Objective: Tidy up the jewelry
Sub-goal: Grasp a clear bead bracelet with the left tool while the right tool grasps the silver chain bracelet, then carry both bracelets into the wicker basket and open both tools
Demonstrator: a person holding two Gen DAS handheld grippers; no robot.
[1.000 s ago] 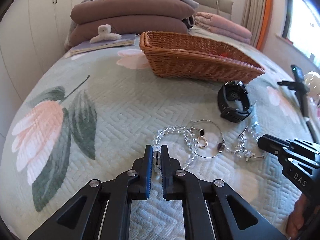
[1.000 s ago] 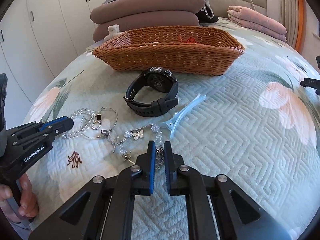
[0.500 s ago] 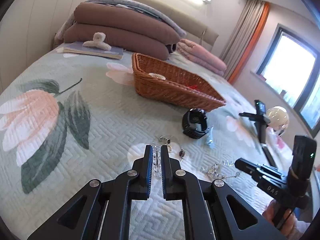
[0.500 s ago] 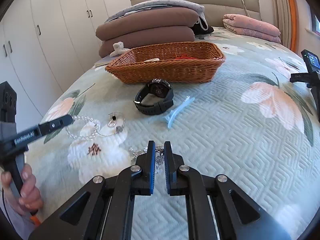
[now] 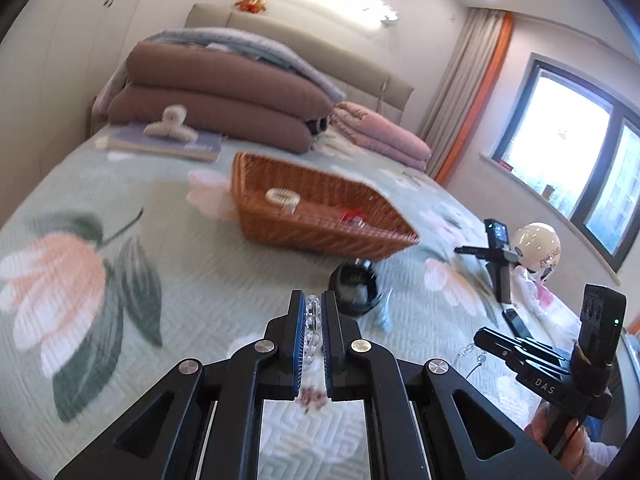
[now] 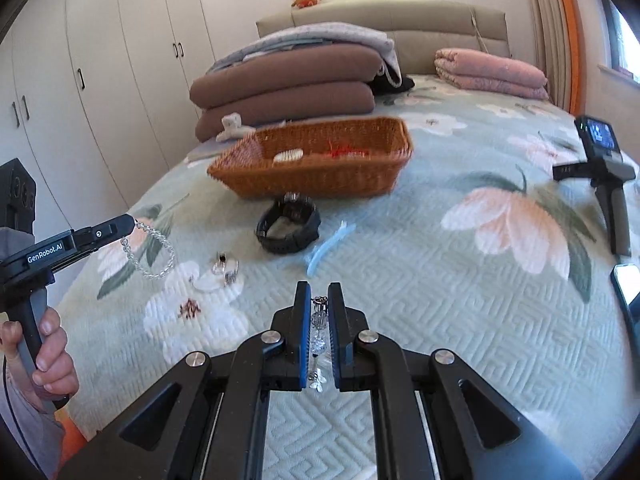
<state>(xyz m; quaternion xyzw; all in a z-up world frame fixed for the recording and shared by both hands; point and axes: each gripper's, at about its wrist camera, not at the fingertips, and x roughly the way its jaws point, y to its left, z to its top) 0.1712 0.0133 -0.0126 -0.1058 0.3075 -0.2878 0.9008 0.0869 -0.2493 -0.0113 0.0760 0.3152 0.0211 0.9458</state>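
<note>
My left gripper [image 5: 313, 300] is shut on a clear bead bracelet [image 5: 312, 322]; in the right wrist view that bracelet [image 6: 154, 254] hangs as a loop from the left gripper [image 6: 130, 222], above the bedspread. My right gripper [image 6: 319, 292] is shut on a crystal charm bracelet [image 6: 319, 328] that dangles between its fingers. The wicker basket [image 6: 320, 178] stands ahead on the bed and holds a white hair clip [image 6: 289, 156] and something red [image 6: 340, 150]. In front of it lie a black watch [image 6: 289, 226], a light blue hair clip [image 6: 329, 246] and a thin bangle with charms [image 6: 225, 268].
Folded brown duvets [image 6: 288, 92] and pink blankets [image 6: 492, 74] are stacked at the headboard. A white claw clip [image 5: 170, 126] rests on a book. A tripod with a device [image 6: 604, 168] and a phone [image 6: 628, 286] sit at the right edge. Wardrobes line the left wall.
Both grippers have lifted off the bedspread with their bracelets, which lay on the bed a second ago. The views have tilted up towards the basket.
</note>
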